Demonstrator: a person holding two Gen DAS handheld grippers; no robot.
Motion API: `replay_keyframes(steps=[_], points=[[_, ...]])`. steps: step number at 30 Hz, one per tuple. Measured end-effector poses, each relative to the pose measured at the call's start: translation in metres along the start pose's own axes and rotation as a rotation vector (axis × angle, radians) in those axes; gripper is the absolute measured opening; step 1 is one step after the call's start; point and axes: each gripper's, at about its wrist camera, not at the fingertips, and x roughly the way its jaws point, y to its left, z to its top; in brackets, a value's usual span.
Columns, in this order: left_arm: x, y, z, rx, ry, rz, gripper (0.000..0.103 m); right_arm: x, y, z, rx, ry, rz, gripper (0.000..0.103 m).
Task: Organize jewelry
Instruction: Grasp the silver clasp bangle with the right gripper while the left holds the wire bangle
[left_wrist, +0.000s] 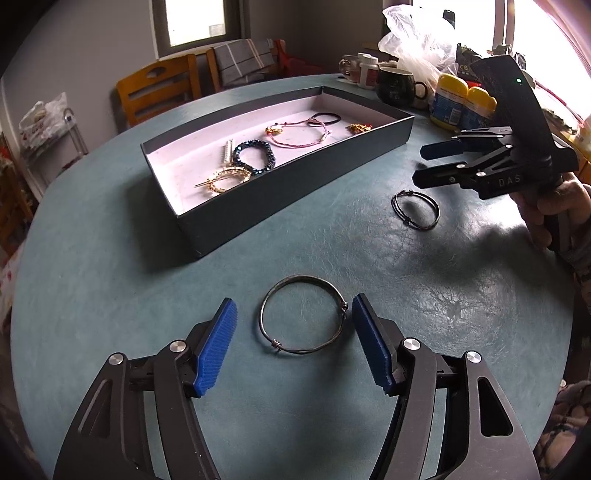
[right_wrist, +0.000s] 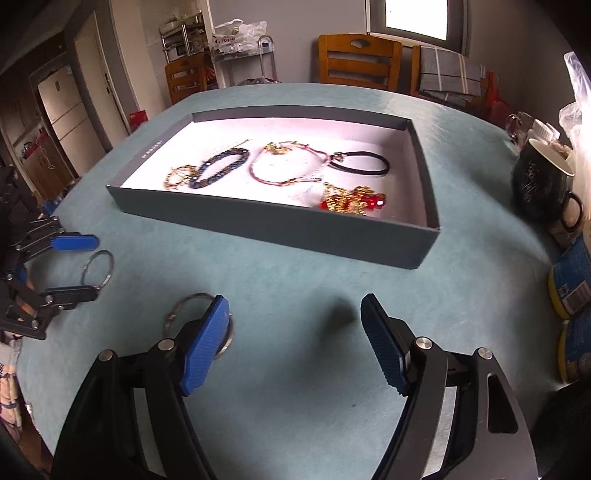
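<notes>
- I'm lining up my left tool (left_wrist: 293, 345), spread wide, around the near bangle (left_wrist: 303, 314) on the desk (left_wrist: 110, 295).
- My right tool (right_wrist: 293, 341) is hanging released, empty.
- Next: clench, carry to the far box (left_wrist: 295, 173).

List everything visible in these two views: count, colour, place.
Box: 1, dark grey, white inside, mid-table.
Jewelry in box: about six pieces; gold, blue beads, pink cord, black band, red-gold.
Wire bangle: 1, dull metal, on table between left gripper's fingers.
Thin double bangle: 1, dark, on table below right gripper.
Table: 1, teal.
Mug: 1, dark, table edge.
Yellow-lidded jars: 2, near mug.
Chairs: wooden, behind.
Left gripper: open.
Right gripper: open.
</notes>
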Motion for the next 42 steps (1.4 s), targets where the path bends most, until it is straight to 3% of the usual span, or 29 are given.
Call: replay_keyframes(steps=[3,6,16,23,25,31,42], points=[[0.005,0.001,0.006,0.013,0.002,-0.006,0.067,-0.003,0.020,-0.008,-0.035,0.003,0.022,0.076],[0.003,-0.006,0.005,0.050,-0.008,-0.025,0.051,-0.005,0.036,-0.015,-0.077,0.004,0.028,0.079],[-0.013,-0.003,0.002,0.018,-0.060,0.017,0.051,-0.015,0.044,-0.020,-0.107,-0.007,0.063,0.083],[-0.024,-0.001,0.004,0.005,-0.088,0.020,0.051,0.003,0.057,-0.011,-0.128,0.024,0.056,0.083],[-0.024,-0.004,0.003,0.015,-0.086,0.014,0.051,0.009,0.060,-0.007,-0.134,0.035,0.047,0.080],[-0.022,-0.005,0.000,0.007,-0.082,0.014,0.051,0.007,0.067,-0.007,-0.183,0.018,0.045,0.047],[-0.022,-0.003,0.000,-0.005,-0.084,0.016,0.051,-0.008,0.066,-0.013,-0.202,-0.014,0.043,0.045]])
